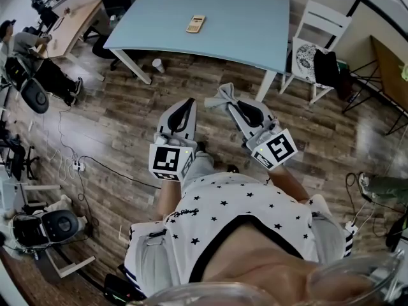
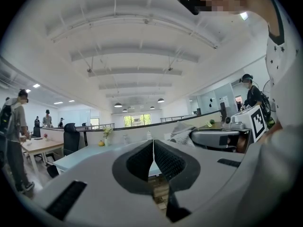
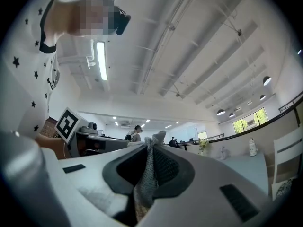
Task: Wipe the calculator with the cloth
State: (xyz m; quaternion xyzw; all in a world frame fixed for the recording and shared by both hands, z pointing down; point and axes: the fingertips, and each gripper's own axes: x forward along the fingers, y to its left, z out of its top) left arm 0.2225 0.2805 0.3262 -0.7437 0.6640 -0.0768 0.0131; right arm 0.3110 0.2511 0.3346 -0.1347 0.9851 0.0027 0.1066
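Star-print white shirt (image 1: 236, 215) fills the lower centre of the head view. Person stands on the wood-plank floor (image 1: 115, 113) with both grippers held out low in front of the body.

Left gripper (image 1: 189, 104), centre of frame: jaws pressed together with nothing between them. Left gripper view shows only table edge and floor past the tips. Probably empty so it can steady the calculator during wiping.

Right gripper (image 1: 233, 105), just right of it: jaws clamped on the grey knitted cloth (image 3: 146, 178). Fabric is pinched between the pads and a tuft sticks out past the tips. In the head view it shows as a crumpled grey bit at the tip. Gripping it by a fold likely leaves loose fabric ahead of the jaws for rubbing.

Small beige calculator (image 1: 196, 23) lies flat on the light blue rectangular table (image 1: 255, 34), upper centre of frame. It is well apart from both grippers and nothing touches it. White chair (image 1: 325, 21) with a dark bag stands at upper right beside the table. White cup (image 1: 157, 64) sits on the floor by a table leg.

Both gripper views tilt up toward the ceiling, which reads as a carry pose, not a working one. Wiping not begun; the table must be approached first.
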